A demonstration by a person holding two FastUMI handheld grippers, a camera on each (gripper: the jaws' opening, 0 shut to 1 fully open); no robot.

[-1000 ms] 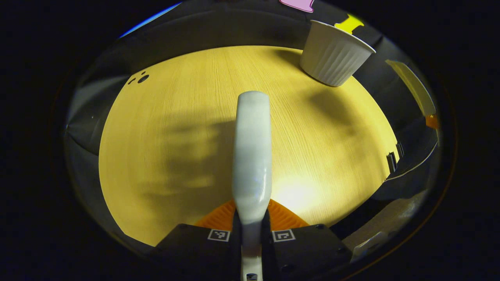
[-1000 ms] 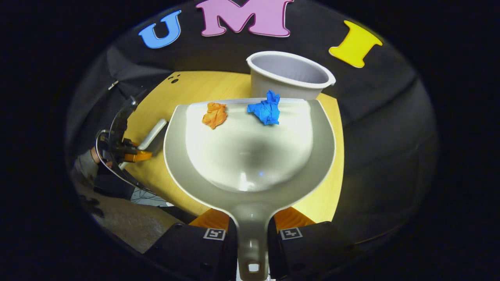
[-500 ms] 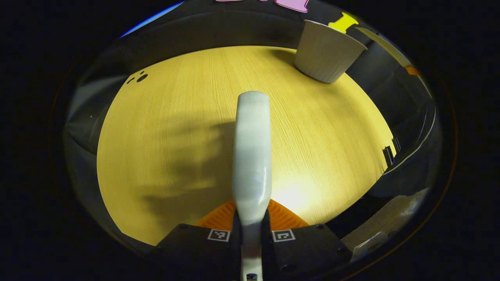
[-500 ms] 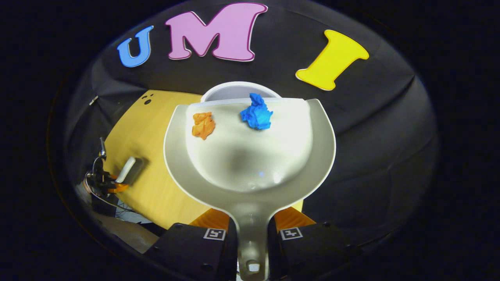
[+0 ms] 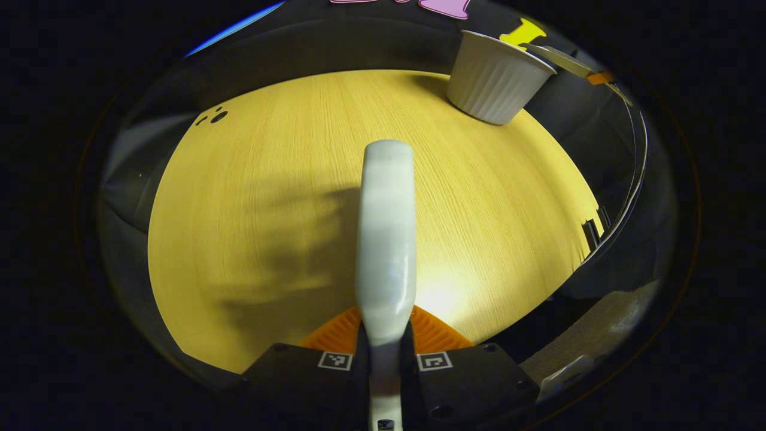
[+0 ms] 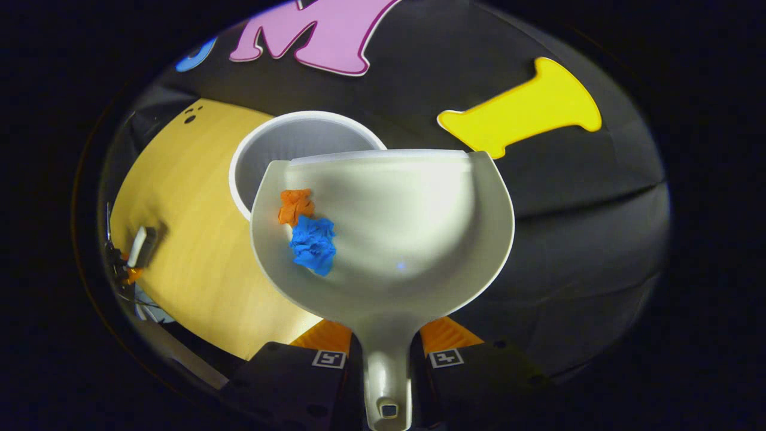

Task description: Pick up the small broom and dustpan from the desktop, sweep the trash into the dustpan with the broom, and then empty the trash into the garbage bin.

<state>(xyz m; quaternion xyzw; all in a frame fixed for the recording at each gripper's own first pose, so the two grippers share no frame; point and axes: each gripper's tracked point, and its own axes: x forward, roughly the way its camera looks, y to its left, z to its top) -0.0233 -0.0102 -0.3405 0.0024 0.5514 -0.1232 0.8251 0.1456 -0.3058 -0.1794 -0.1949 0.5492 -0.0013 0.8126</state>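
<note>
Two paper scraps — orange [image 6: 295,205], blue [image 6: 313,244] — lie in the dustpan [image 6: 413,239], clamped by its handle in the right gripper [image 6: 386,359] beside the bin [image 6: 287,140]; the broom [image 5: 386,239] is gripped tight in the left gripper [image 5: 385,353] over the worktop [image 5: 251,197].

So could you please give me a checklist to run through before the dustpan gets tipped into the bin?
1. Right gripper shut on dustpan handle: ok.
2. Orange scrap and blue scrap inside the pan: ok.
3. Bin upright, mouth open: ok.
4. Pan's front lip over the bin mouth: not ok, it overlaps only the bin's right part.
5. Left gripper shut on broom, away from the bin: ok.
</note>
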